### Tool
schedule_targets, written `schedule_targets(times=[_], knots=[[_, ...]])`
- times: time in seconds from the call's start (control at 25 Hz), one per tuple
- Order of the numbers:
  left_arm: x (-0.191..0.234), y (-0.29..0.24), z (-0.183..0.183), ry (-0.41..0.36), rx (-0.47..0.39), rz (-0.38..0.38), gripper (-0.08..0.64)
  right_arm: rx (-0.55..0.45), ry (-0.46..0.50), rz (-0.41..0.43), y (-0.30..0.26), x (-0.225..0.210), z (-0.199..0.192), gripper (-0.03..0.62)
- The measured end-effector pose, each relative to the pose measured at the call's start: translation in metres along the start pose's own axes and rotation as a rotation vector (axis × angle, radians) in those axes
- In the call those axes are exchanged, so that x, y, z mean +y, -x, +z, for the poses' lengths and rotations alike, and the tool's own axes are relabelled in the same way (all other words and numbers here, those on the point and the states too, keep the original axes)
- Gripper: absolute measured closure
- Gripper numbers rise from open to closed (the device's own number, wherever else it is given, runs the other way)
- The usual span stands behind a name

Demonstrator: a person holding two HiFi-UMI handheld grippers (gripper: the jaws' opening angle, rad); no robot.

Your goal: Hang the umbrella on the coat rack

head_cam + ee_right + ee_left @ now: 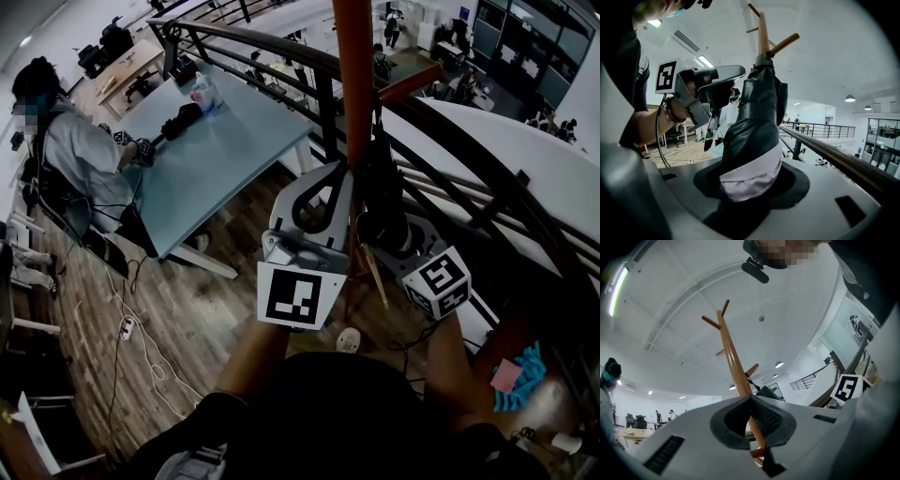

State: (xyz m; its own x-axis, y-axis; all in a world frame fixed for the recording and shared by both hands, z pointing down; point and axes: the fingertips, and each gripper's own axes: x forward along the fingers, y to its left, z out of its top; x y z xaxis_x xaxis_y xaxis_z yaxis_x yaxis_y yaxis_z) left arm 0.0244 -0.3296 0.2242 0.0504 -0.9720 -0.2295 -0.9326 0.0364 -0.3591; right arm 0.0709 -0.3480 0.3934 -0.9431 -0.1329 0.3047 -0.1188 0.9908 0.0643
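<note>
Beside a railing [834,158], over wood floor [187,319], right claw [750,187] clamps umbrella [754,122]; left claw [750,401] closed.

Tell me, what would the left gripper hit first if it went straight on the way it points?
Almost surely the coat rack's wooden pole: it rises straight ahead of the left gripper, just past its closed jaw tips. Whether they touch it, I cannot tell.

Left of my left gripper [339,173] I see a pale blue table [234,141] on the wood-plank floor [187,309], a seated person [80,150] at it. Beyond the gripper a dark railing [450,141] curves past an open lower level. Overhead, white ceiling [787,301] with a strip light [616,287].
</note>
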Motion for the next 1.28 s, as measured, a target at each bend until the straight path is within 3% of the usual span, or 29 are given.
schedule_targets(times=[0.48, 0.76, 1.04, 1.28], knots=[[-0.003, 0.008, -0.021, 0.028, 0.040, -0.005, 0.549, -0.018, -0.026, -0.060, -0.008, -0.004, -0.007, 0.353], [0.006, 0.008, -0.024, 0.030, 0.042, 0.011, 0.549, -0.008, -0.017, -0.166, -0.007, -0.021, -0.008, 0.334], [0.013, 0.005, -0.023, 0.036, 0.039, 0.016, 0.549, -0.156, -0.022, -0.199, 0.003, -0.027, 0.028, 0.290], [0.012, 0.004, -0.028, 0.026, 0.047, 0.004, 0.549, -0.188, -0.036, -0.208, 0.006, -0.036, 0.035, 0.290]])
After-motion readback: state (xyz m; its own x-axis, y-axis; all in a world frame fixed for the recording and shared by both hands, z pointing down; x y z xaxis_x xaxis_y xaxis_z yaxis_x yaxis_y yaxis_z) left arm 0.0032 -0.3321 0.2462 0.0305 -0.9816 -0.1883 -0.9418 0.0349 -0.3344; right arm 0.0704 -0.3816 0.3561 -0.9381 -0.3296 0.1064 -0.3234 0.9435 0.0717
